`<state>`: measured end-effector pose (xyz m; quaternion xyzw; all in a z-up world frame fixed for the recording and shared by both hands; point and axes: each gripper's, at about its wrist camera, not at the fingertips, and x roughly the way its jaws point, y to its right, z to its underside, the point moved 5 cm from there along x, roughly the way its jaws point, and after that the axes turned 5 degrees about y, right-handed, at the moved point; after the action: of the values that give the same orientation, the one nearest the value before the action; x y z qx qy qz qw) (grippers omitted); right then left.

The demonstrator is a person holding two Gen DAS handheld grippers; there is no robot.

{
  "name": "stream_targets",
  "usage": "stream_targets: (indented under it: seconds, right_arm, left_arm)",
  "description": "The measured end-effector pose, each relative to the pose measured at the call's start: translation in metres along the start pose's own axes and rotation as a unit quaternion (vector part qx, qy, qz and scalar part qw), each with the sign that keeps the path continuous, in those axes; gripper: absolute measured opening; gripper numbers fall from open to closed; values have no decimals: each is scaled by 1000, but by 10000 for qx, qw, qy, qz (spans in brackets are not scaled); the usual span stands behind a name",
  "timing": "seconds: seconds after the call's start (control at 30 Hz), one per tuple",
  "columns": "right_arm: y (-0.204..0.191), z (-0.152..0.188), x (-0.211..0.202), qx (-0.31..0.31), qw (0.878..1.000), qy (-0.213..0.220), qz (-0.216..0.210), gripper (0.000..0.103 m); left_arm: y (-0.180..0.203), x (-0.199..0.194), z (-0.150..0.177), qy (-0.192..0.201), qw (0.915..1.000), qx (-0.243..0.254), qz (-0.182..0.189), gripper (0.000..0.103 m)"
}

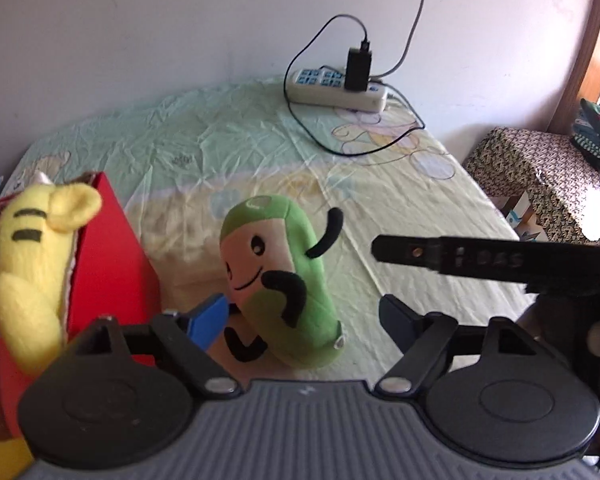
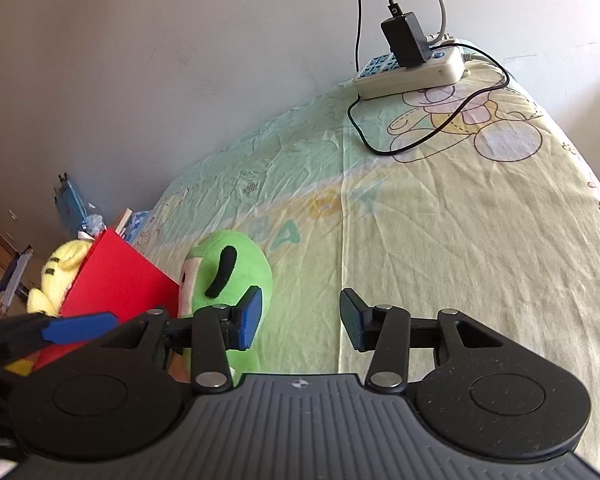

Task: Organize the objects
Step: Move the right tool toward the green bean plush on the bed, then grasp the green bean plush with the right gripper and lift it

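Observation:
A green plush toy [image 1: 276, 280] with a smiling face and black limbs sits upright on the pale green sheet [image 1: 220, 140]. My left gripper [image 1: 300, 308] is open around it: the blue left pad [image 1: 210, 316] is at the toy's side, and the right pad stands apart from it. To the left, a yellow plush [image 1: 28, 272] sticks out of a red box [image 1: 112, 264]. My right gripper [image 2: 300, 316] is open over bare sheet with nothing between its fingers. The green plush toy [image 2: 236, 268] lies just left of its left pad. One black finger [image 1: 460, 258] of the right gripper reaches in at the right of the left wrist view.
A white power strip [image 1: 336, 88] with a black charger and a looping cable [image 1: 360, 148] lies at the far edge near the wall. A patterned stool [image 1: 532, 176] stands beyond the sheet's right edge. Blue and white clutter [image 2: 72, 204] sits behind the red box [image 2: 120, 280].

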<state>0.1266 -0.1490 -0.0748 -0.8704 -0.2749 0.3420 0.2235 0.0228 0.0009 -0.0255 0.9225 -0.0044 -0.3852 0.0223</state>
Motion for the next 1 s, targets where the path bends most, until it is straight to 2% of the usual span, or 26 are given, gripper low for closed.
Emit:
stream_targets:
  seconds: [0.13,0.23,0.37,0.43,0.6,1.0]
  right_arm:
    - [-4,-3,4,337,9984,-112,-447,48]
    - [-7,-4,14,605,9950,-302,-729,48]
    - [-13,-1,33,945,9881,-629,-1038,50]
    - [-16,3,42,917,9876,-747,-1030,52]
    - [-16,10,60,998,9843,-955,-1096,55]
    - [-11,10,46,1270,9769,-1061,-1352,49]
  left_arm:
    - [-8,23,4,-231,9996,-146,0,77]
    - [-14,31,5,-303,9992,-250,-20,82]
    - [-21,44,5,-448,9982,-392,10,81]
    - [-22,49,5,-500,9978,-423,63,80]
    - [-20,58,5,-607,9973,-398,132,68]
    - [-7,41,6,-575,9980,-138,207,64]
